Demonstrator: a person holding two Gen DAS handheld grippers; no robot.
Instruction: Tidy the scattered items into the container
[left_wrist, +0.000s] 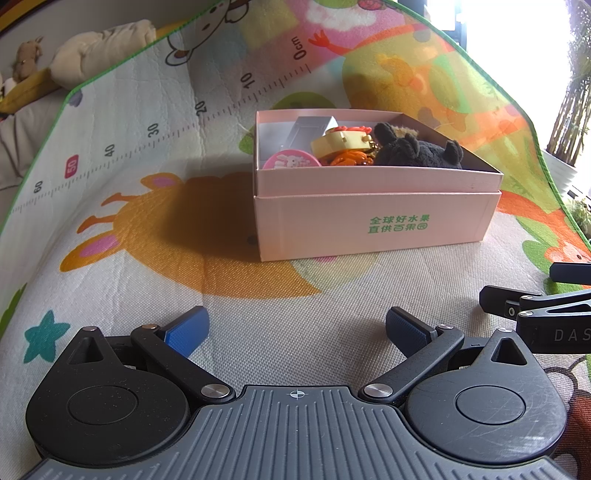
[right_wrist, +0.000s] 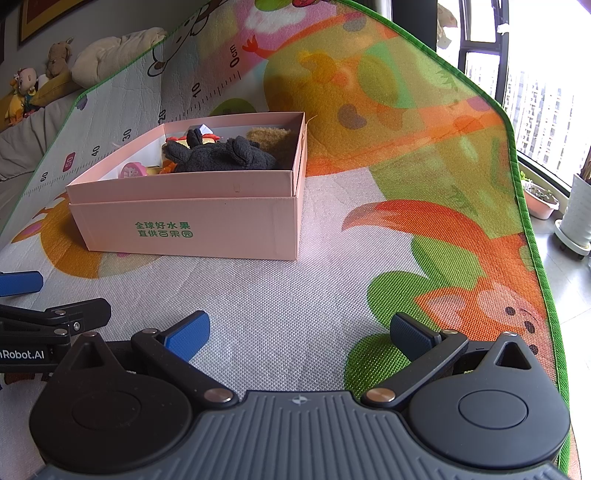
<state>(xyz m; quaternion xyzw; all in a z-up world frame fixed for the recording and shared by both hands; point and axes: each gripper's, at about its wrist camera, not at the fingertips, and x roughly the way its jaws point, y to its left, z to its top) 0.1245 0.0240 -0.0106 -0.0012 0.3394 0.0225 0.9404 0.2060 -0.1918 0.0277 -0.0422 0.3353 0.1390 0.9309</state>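
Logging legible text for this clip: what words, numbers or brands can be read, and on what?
"全球好水果 直供百果园": green print on the pink box.
"0cm, 10, 20, 30, 40, 50, 60": ruler printed on the play mat.
"DAS": cut off, on the right gripper.
"Robot.AI": start cut off, on the left gripper.

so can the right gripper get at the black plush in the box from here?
Probably yes: the right gripper is open and empty, bare mat lies between it and the pink box, and the black plush sits on top, uncovered.
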